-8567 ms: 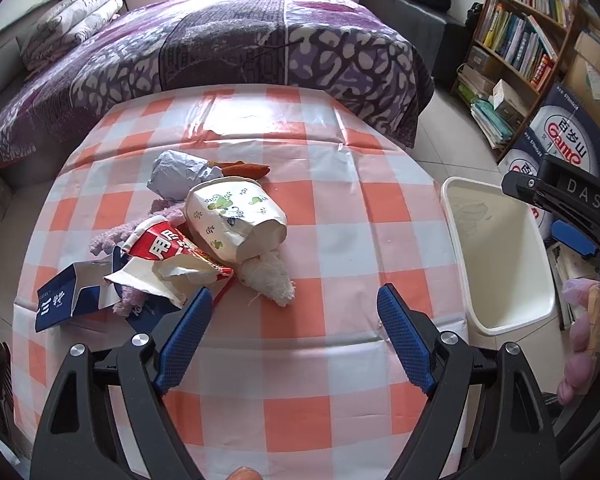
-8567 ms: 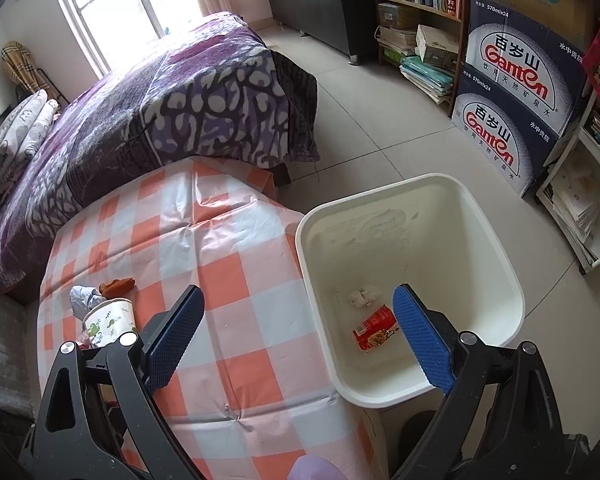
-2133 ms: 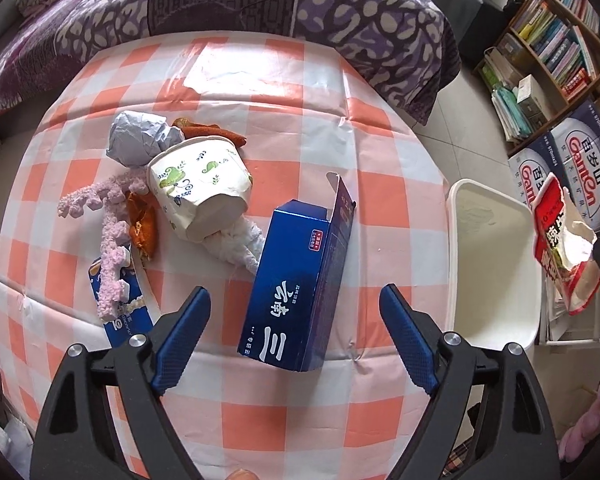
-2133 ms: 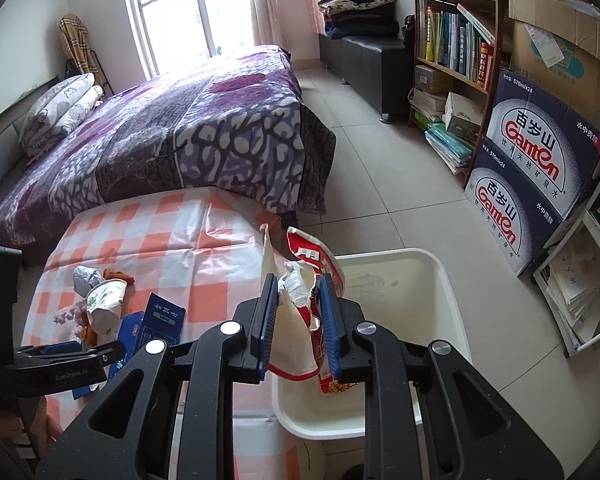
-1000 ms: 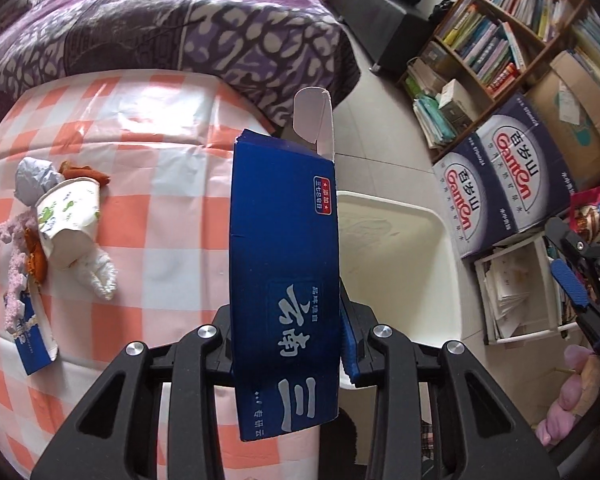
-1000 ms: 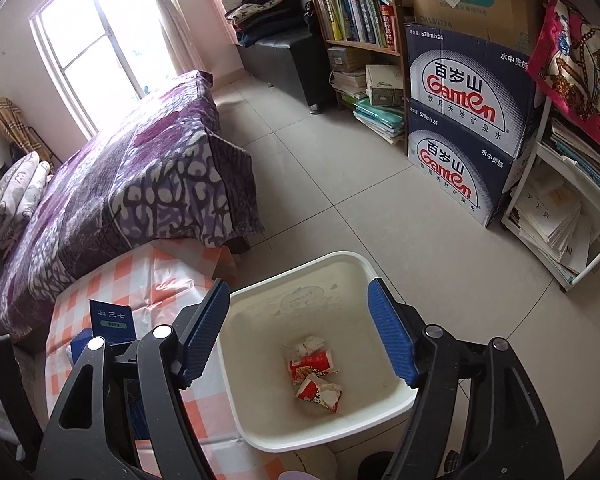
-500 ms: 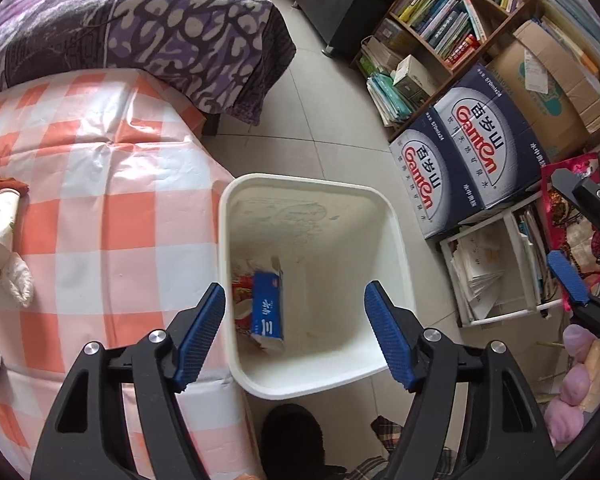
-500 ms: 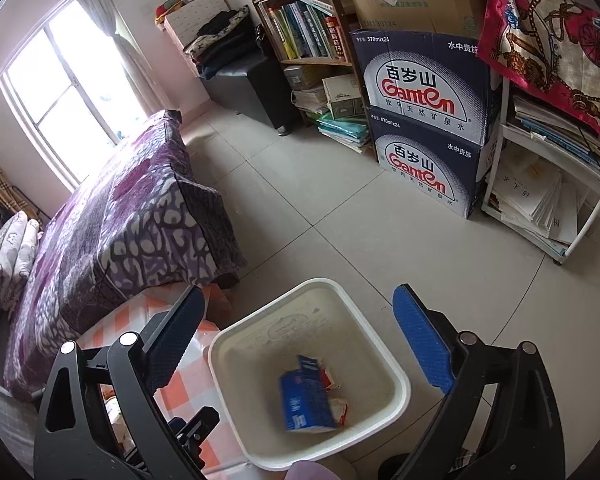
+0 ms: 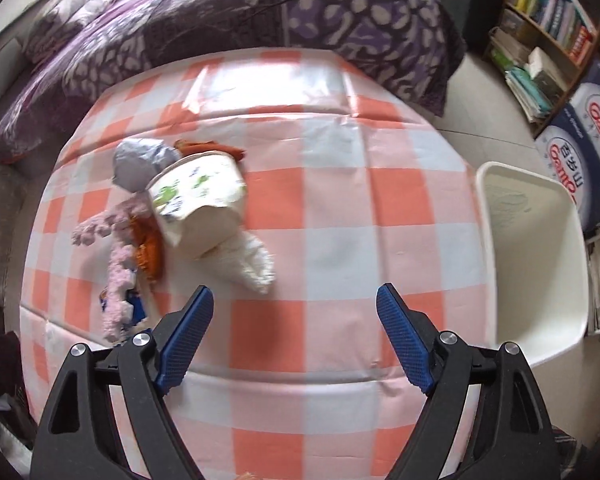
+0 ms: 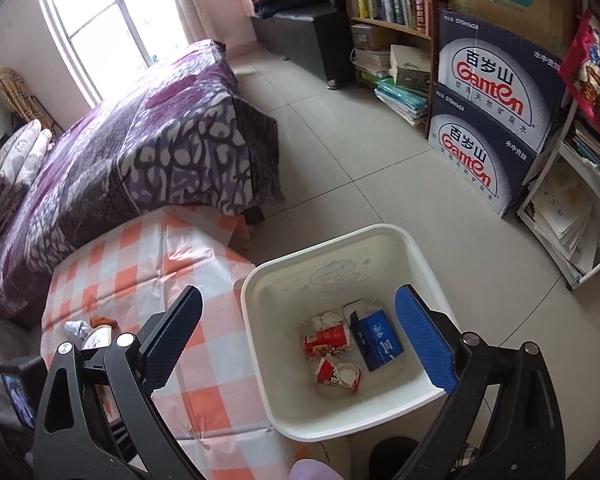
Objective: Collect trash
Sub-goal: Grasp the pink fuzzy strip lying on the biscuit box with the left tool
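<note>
Your left gripper (image 9: 294, 312) gapes empty above the checked table (image 9: 340, 208); your right gripper (image 10: 300, 324), equally wide and empty, hangs over the white bin (image 10: 260, 280) holding a blue box (image 10: 378, 338).

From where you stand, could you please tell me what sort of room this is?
Most likely a lived-in bedroom: a bed with a purple cover, a bookshelf against the wall, and a small checked table beside a white bin.
</note>
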Demonstrator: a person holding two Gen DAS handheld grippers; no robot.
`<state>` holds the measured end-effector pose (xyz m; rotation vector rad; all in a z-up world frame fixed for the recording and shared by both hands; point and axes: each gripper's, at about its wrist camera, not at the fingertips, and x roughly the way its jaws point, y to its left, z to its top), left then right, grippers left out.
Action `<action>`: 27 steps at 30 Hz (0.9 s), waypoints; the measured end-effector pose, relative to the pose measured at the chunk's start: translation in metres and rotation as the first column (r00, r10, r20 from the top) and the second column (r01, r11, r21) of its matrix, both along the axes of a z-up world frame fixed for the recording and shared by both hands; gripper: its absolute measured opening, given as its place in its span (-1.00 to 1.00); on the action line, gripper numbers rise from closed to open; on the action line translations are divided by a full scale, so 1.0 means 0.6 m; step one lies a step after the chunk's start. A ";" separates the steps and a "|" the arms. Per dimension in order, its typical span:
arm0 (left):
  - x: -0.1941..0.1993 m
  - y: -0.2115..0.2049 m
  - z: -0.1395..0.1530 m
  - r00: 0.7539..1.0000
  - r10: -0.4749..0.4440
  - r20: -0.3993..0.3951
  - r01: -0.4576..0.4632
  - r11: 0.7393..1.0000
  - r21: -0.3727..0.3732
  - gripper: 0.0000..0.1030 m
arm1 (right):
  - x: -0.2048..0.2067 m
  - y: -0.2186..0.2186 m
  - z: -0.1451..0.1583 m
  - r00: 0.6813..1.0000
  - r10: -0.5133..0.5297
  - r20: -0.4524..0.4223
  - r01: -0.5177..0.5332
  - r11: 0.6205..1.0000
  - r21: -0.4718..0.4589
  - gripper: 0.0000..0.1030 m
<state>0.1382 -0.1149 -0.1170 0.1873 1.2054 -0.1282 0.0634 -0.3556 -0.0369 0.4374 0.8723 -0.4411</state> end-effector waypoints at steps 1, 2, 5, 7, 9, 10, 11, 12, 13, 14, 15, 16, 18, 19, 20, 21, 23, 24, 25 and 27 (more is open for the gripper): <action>0.006 0.020 -0.001 1.000 0.025 -0.008 -0.025 1.000 -0.003 0.58 | 0.007 0.012 -0.005 1.000 0.018 -0.011 -0.018 1.000 0.009 0.81; 0.012 0.039 0.000 0.999 0.051 -0.010 -0.051 0.999 -0.004 0.58 | 0.015 0.023 -0.009 0.999 0.034 -0.021 -0.034 0.999 0.018 0.81; 0.027 0.094 0.002 0.993 0.119 -0.010 -0.119 0.993 -0.006 0.62 | 0.034 0.059 -0.020 0.996 0.079 -0.050 -0.079 0.997 0.013 0.81; 0.037 0.129 0.002 0.986 0.164 -0.022 -0.164 0.986 -0.017 0.62 | 0.043 0.082 -0.027 0.992 0.105 -0.066 -0.105 0.994 0.006 0.81; 0.048 0.161 -0.002 0.976 0.210 -0.060 -0.212 0.977 -0.024 0.62 | 0.051 0.101 -0.033 0.989 0.127 -0.081 -0.126 0.992 0.008 0.81; 0.054 0.179 -0.003 0.969 0.229 -0.089 -0.234 0.971 -0.047 0.62 | 0.054 0.109 -0.036 0.987 0.136 -0.087 -0.136 0.991 0.012 0.81; 0.059 0.195 -0.003 0.963 0.242 -0.114 -0.252 0.964 -0.083 0.62 | 0.058 0.115 -0.040 0.985 0.144 -0.093 -0.143 0.990 0.016 0.81; 0.061 0.209 -0.003 0.957 0.255 -0.137 -0.271 0.955 -0.119 0.62 | 0.062 0.121 -0.043 0.984 0.151 -0.100 -0.150 0.989 0.019 0.81; 0.063 0.224 -0.003 0.951 0.266 -0.157 -0.289 0.946 -0.147 0.61 | 0.066 0.127 -0.046 0.982 0.158 -0.105 -0.156 0.987 0.021 0.81; 0.064 0.235 -0.003 0.947 0.274 -0.169 -0.301 0.939 -0.165 0.56 | 0.070 0.133 -0.048 0.980 0.164 -0.110 -0.162 0.987 0.022 0.81; 0.064 0.246 -0.005 0.943 0.281 -0.180 -0.312 0.933 -0.177 0.53 | 0.073 0.139 -0.050 0.979 0.169 -0.114 -0.168 0.986 0.021 0.81; 0.064 0.253 -0.008 0.939 0.286 -0.192 -0.321 0.928 -0.186 0.47 | 0.075 0.145 -0.052 0.978 0.174 -0.116 -0.173 0.985 0.021 0.81; 0.062 0.264 -0.017 0.928 0.297 -0.224 -0.342 0.917 -0.204 0.35 | 0.081 0.156 -0.055 0.975 0.184 -0.120 -0.183 0.983 0.022 0.81; 0.062 0.268 -0.022 0.925 0.297 -0.237 -0.348 0.913 -0.212 0.23 | 0.083 0.160 -0.056 0.974 0.189 -0.122 -0.187 0.982 0.025 0.81; 0.063 0.272 -0.025 0.924 0.295 -0.244 -0.348 0.912 -0.216 0.12 | 0.085 0.165 -0.058 0.973 0.193 -0.124 -0.190 0.981 0.029 0.81; 0.063 0.272 -0.028 0.925 0.290 -0.247 -0.344 0.915 -0.213 0.06 | 0.087 0.169 -0.060 0.973 0.195 -0.125 -0.193 0.981 0.032 0.81; 0.064 0.271 -0.037 0.926 0.279 -0.253 -0.334 0.920 -0.204 -0.07 | 0.092 0.180 -0.063 0.971 0.201 -0.128 -0.198 0.980 0.035 0.81; 0.064 0.271 -0.045 0.925 0.271 -0.267 -0.329 0.922 -0.202 -0.10 | 0.094 0.185 -0.065 0.970 0.205 -0.131 -0.203 0.979 0.034 0.81; 0.063 0.270 -0.052 0.922 0.265 -0.282 -0.326 0.924 -0.199 -0.22 | 0.095 0.192 -0.068 0.968 0.212 -0.135 -0.209 0.977 0.032 0.81; 0.060 0.273 -0.056 0.921 0.263 -0.287 -0.325 0.926 -0.193 -0.44 | 0.099 0.206 -0.073 0.962 0.229 -0.147 -0.227 0.973 0.030 0.81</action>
